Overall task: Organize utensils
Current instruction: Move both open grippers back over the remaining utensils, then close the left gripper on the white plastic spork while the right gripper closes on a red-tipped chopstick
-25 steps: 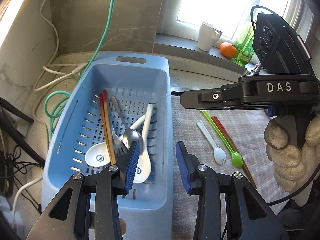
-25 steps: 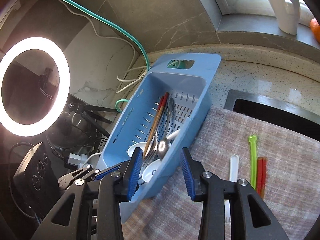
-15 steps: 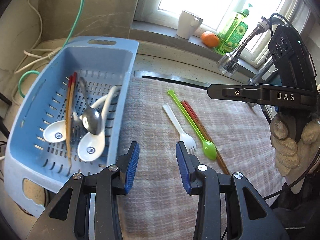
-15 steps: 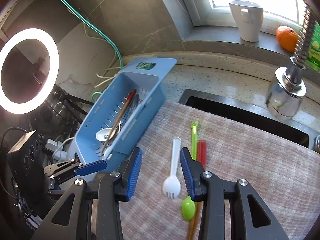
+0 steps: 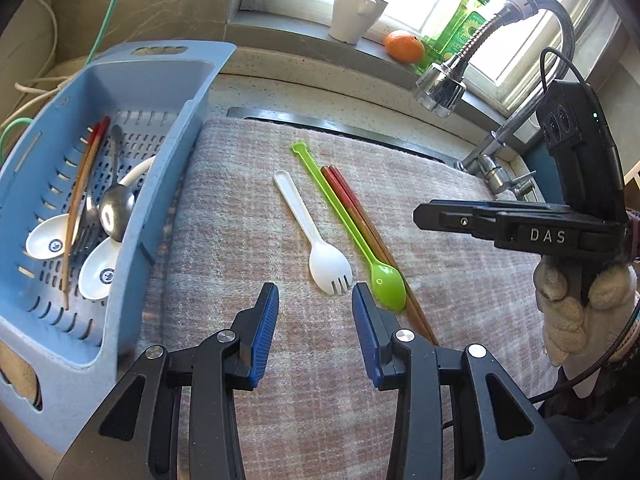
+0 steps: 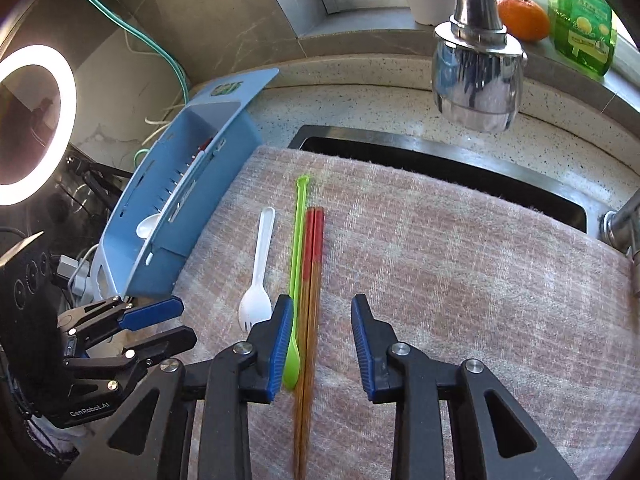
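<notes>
A white plastic spork [image 5: 310,236] [image 6: 258,270], a green long-handled spoon [image 5: 348,232] [image 6: 295,264] and a pair of red-tipped wooden chopsticks [image 5: 360,224] [image 6: 310,280] lie side by side on a checked cloth [image 5: 280,360] [image 6: 460,260]. My left gripper [image 5: 316,308] hovers open just in front of the spork's head, nothing between its fingers. My right gripper [image 6: 318,324] is over the chopsticks; its jaws are closing, with the chopsticks lying in the gap below, pads apart from them. A blue basket [image 5: 48,344] [image 6: 180,216] at the left holds spoons, a fork and chopsticks.
A sink slot [image 6: 440,168] runs behind the cloth, with a faucet head [image 6: 476,68] [image 5: 440,86] hanging above it. On the sill stand a white mug [image 5: 356,14], an orange [image 5: 404,46] and a green bottle [image 6: 580,20]. A ring light [image 6: 28,120] glows at the far left.
Both grippers swung right, away from the blue basket, and came over the utensils on the cloth. The right gripper's jaws have narrowed slightly.
</notes>
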Tool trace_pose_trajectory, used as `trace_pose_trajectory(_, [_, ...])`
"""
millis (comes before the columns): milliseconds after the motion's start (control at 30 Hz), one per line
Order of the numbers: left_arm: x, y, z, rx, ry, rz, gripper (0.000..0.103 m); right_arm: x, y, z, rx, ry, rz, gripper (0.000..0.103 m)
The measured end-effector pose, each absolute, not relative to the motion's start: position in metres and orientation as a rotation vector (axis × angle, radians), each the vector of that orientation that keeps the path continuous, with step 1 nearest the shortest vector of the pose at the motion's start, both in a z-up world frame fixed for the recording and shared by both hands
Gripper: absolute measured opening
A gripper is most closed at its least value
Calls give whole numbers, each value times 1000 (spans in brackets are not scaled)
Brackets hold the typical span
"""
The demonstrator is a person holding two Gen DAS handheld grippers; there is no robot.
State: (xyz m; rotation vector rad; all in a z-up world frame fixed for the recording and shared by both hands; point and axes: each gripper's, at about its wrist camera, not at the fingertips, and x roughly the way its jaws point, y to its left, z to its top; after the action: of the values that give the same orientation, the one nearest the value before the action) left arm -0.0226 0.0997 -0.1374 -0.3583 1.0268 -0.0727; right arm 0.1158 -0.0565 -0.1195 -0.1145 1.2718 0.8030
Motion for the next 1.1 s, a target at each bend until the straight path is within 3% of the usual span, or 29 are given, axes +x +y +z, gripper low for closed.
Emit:
trace_pose_trajectory(433, [23, 96, -154, -355, 1065, -48, 37, 112, -46, -152, -149, 1315, 787, 14])
trace_pose_trajectory(1100, [46, 82, -168, -255, 1106, -21, 37, 102, -18, -154, -307, 1251, 790, 14])
